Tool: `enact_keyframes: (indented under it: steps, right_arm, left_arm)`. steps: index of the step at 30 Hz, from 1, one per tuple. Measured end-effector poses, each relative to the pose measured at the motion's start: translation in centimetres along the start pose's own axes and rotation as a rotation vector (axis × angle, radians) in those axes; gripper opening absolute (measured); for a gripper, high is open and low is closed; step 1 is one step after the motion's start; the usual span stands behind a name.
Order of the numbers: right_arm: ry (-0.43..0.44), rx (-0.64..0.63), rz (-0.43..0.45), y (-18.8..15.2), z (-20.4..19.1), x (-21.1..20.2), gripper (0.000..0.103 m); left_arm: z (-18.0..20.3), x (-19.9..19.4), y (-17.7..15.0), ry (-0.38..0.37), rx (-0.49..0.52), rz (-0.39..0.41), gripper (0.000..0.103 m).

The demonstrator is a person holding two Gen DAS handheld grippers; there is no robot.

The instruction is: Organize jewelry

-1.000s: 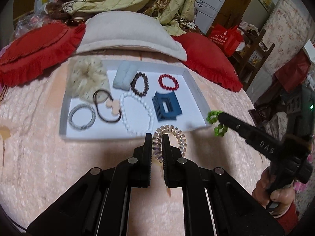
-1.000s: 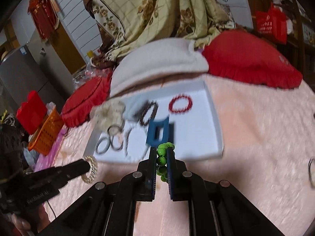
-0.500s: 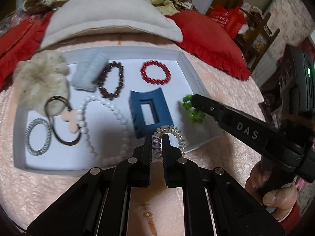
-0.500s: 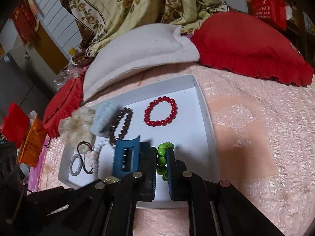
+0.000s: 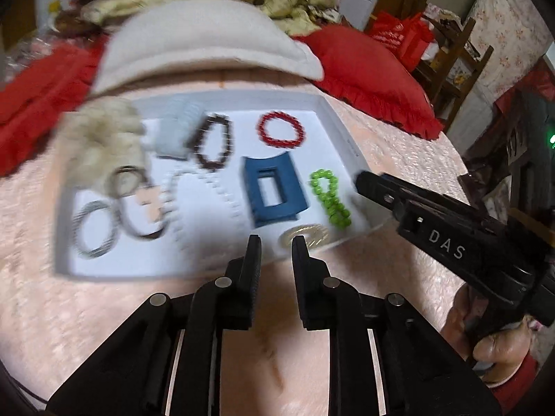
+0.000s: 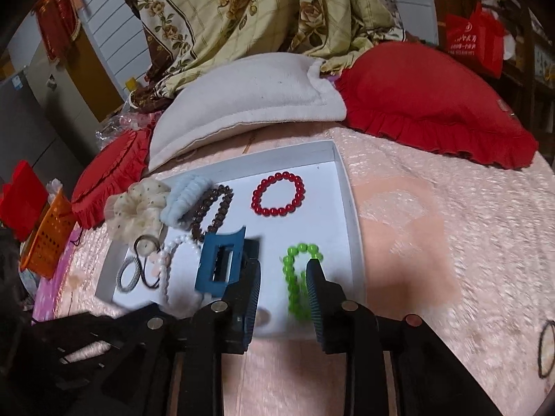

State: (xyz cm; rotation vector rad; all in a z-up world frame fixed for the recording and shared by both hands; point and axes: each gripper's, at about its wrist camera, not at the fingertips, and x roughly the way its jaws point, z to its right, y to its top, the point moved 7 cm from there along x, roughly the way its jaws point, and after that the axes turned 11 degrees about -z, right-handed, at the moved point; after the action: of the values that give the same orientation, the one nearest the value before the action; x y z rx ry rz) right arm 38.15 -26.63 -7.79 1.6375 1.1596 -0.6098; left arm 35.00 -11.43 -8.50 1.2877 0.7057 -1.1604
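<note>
A white tray (image 5: 341, 128) on the pink bedspread holds the jewelry. My left gripper (image 5: 275, 242) is open and empty at the tray's near edge, with the clear spiral hair tie (image 5: 305, 235) lying in the tray just beyond its right finger. My right gripper (image 6: 284, 270) is open and empty over the tray's near right part. The green bead bracelet (image 6: 298, 277) lies in the tray between its fingers; it also shows in the left wrist view (image 5: 329, 196). A blue hair claw (image 6: 220, 263), a red bead bracelet (image 6: 279, 198) and a brown bead bracelet (image 6: 211, 213) lie in the tray.
A cream scrunchie (image 6: 135, 208), a pale blue scrunchie (image 6: 184, 197), a pearl strand (image 6: 166, 260) and dark hair ties (image 6: 138, 267) fill the tray's left side. A white pillow (image 6: 249, 104) and red cushions (image 6: 426, 104) lie behind it. A black hair tie (image 6: 546, 350) lies on the bedspread at right.
Both grippers have opened. The spiral hair tie and the green bracelet now lie in the tray, and both grippers have drawn back slightly.
</note>
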Motion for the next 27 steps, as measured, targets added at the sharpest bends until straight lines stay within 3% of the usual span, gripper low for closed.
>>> enact_keyframes:
  steps: [3,5,7,15,20,27]
  right_arm:
    - [-0.012,-0.006,-0.012,-2.3,-0.1,-1.0,0.028]
    - [-0.017,-0.01,-0.025,-4.1,0.1,-1.5,0.028]
    - [-0.032,-0.005,-0.034,-6.3,0.3,-2.2,0.028]
    - [0.02,0.019,-0.001,-13.1,-1.9,-5.2,0.029]
    - [0.012,0.033,-0.012,-16.3,-2.9,-4.9,0.029]
    - [-0.032,0.055,-0.015,-18.6,-3.0,-4.7,0.029]
  left_arm:
    - [-1.2,-3.3,-3.0,0.041,-0.014,0.041,0.019]
    - [-1.9,-4.8,-5.2,0.063,-0.024,0.056,0.032]
    - [-2.7,-6.2,-8.0,0.099,-0.045,0.08,0.036]
    - [-5.2,-7.2,-16.7,0.177,-0.176,0.083,0.037]
    - [-6.4,-7.0,-19.8,0.178,-0.252,0.054,0.037]
    - [-6.3,-7.9,-21.1,0.186,-0.277,0.068,0.037]
